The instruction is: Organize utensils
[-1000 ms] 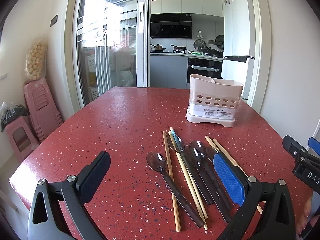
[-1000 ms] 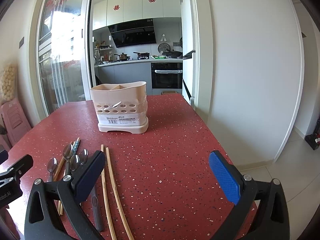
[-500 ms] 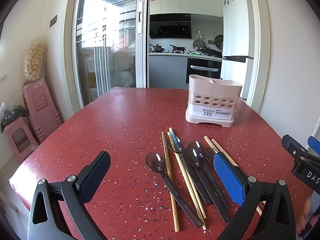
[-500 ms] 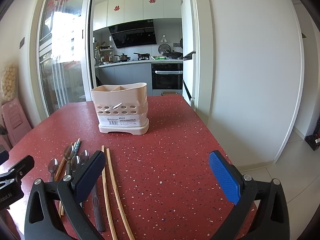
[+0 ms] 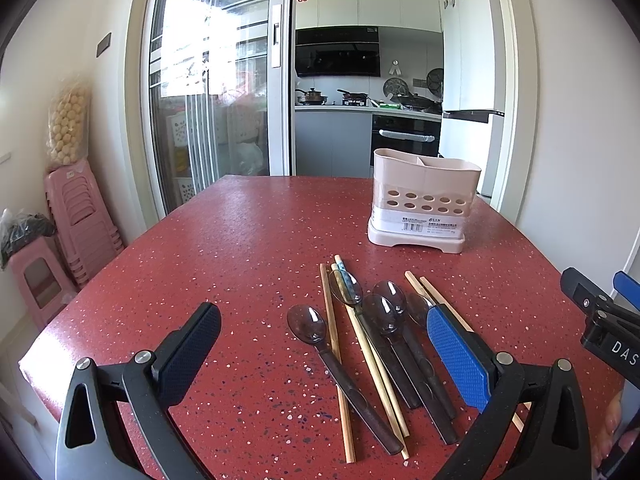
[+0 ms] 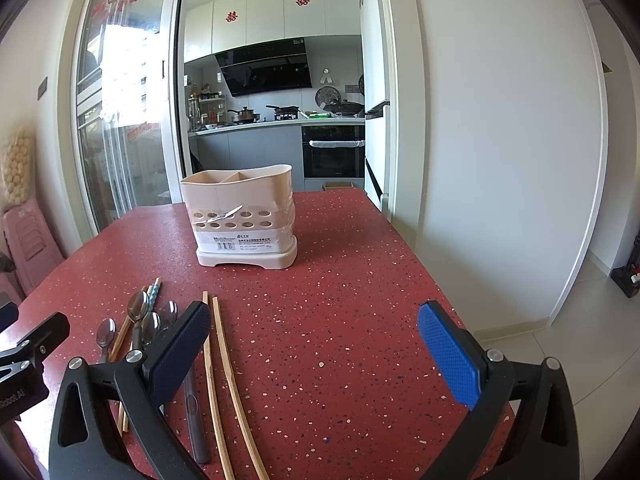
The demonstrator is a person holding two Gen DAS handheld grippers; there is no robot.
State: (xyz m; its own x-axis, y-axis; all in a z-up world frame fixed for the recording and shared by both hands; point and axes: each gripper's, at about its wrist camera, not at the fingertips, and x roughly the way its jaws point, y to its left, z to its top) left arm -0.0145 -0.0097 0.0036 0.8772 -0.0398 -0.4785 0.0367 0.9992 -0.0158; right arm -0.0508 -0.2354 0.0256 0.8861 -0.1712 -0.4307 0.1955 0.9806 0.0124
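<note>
A beige utensil holder (image 5: 424, 204) with two compartments stands at the far right of the red table; it also shows in the right wrist view (image 6: 242, 216). Several dark spoons (image 5: 382, 312) and wooden chopsticks (image 5: 334, 344) lie loose in front of it. In the right wrist view the spoons (image 6: 138, 308) lie at the left, with two chopsticks (image 6: 224, 368) beside them. My left gripper (image 5: 324, 344) is open and empty above the near utensils. My right gripper (image 6: 314, 344) is open and empty above the table, right of the chopsticks.
The red speckled table (image 5: 224, 264) ends close at the right (image 6: 444, 300), with floor beyond. Pink stools (image 5: 76, 220) stand stacked at the left wall. A glass sliding door (image 5: 216, 92) and a kitchen lie behind the table.
Both views have shifted slightly, with the holder and utensils sitting a little lower and nearer in the frame. Both grippers stay open and empty.
</note>
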